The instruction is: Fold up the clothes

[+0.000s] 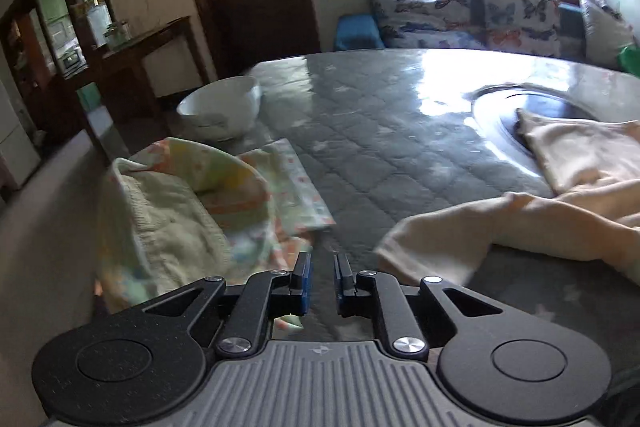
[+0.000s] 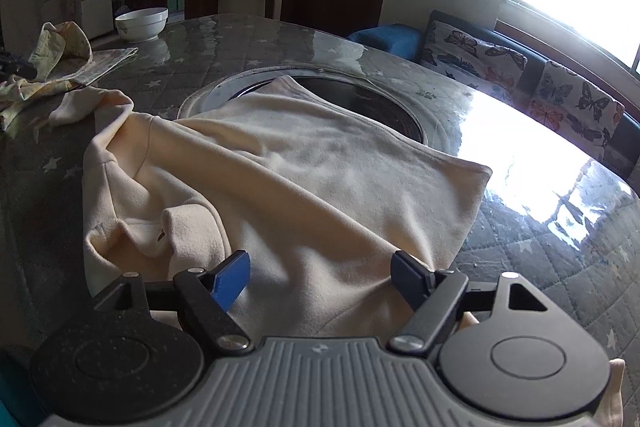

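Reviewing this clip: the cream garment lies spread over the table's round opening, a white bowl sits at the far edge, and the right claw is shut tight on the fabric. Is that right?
Not quite. The right claw is wide open, its fingers spread above the cream garment, as the right wrist view shows. The garment does lie over the round opening, and the white bowl sits at the far edge.

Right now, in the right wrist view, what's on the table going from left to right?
Patterned garment → white bowl → cream shirt → bare quilted table cover with sun glare.
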{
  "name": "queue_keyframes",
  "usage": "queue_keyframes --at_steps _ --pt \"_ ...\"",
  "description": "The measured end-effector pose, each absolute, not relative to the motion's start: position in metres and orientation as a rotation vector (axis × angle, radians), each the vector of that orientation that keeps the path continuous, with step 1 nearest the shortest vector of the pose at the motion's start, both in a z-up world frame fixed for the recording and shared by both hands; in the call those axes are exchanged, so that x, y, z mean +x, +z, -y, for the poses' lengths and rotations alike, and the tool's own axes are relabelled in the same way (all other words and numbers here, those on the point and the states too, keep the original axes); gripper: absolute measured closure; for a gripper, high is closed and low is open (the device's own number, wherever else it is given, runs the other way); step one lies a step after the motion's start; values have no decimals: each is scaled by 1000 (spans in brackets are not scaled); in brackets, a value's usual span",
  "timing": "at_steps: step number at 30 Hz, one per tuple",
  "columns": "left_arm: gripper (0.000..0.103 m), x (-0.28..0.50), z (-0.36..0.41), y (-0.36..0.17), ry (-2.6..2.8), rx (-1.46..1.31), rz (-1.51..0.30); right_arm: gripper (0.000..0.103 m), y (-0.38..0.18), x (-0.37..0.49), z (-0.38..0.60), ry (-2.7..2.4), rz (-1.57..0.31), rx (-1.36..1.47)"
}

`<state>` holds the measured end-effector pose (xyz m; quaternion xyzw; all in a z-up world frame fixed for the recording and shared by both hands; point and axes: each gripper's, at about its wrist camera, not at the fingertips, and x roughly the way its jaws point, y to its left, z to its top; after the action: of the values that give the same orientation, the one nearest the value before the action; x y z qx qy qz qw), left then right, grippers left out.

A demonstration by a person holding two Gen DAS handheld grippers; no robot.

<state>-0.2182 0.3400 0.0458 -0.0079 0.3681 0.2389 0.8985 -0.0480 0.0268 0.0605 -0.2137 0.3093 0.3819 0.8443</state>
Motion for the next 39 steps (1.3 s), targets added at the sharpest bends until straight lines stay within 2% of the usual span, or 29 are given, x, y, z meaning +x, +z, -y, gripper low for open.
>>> queue_keyframes --at_steps 3,8,10,15,17,18,19,21,27,33,37,39 --pt "76 -214 -318 40 398 0 -744 24 63 -50 -29 814 -647 -454" --pt "71 -197 -292 22 313 74 -763 24 66 -55 -33 834 -639 -467" --pt "65 -190 -282 15 288 108 -775 23 69 -57 -34 846 -636 -469" --pt "65 -176 -267 -3 251 189 -805 23 75 -64 -39 883 -630 -469" --pt "70 -177 -268 -5 265 217 -804 23 78 -67 -41 900 -627 -470" --pt "83 -178 -268 -6 272 232 -804 23 80 -70 -43 916 -625 -471" --pt "93 -179 -268 -7 279 246 -804 23 82 -72 -45 933 -624 -472" --pt "97 -180 -268 -8 294 274 -803 23 87 -78 -50 975 -619 -473" --pt "99 -199 -277 4 406 359 -738 25 93 -95 -72 1109 -608 -505" --pt "99 -214 -290 15 490 364 -702 34 81 -108 -104 1209 -609 -554" --pt "99 -212 -292 7 505 388 -719 42 66 -108 -127 1235 -632 -570" --pt "99 -208 -293 3 518 411 -721 52 61 -108 -136 1242 -645 -579"
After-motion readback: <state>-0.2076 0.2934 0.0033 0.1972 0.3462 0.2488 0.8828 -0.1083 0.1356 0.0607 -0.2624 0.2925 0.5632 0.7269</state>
